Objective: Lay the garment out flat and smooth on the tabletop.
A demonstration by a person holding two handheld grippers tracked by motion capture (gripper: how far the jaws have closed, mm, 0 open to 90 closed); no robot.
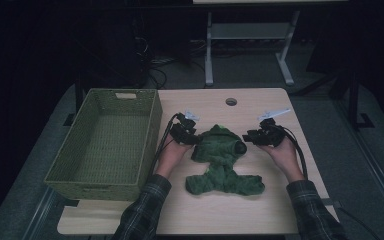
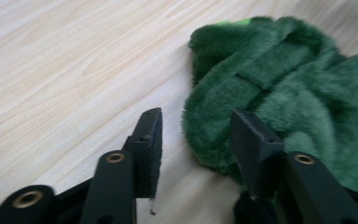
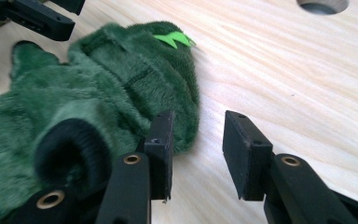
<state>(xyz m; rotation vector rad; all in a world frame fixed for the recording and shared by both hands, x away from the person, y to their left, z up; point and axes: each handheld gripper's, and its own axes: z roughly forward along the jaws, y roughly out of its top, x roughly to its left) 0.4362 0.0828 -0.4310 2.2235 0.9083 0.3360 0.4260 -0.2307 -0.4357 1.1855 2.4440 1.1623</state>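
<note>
Both grippers, left [image 1: 196, 140] and right [image 1: 244, 137], stand parted, flanking the fuzzy green garment [image 1: 220, 162]; woven basket [image 1: 106, 145] beyond the left.

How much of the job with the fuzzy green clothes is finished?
Looks done: the green fleece garment lies on the table, folded in at the top. In hand: nothing is gripped right now. The left gripper and right gripper sit open at the garment's two sides, with the left jaws straddling its edge. Left: the woven basket beside it is empty, so putting the garment in probably comes next.
</note>
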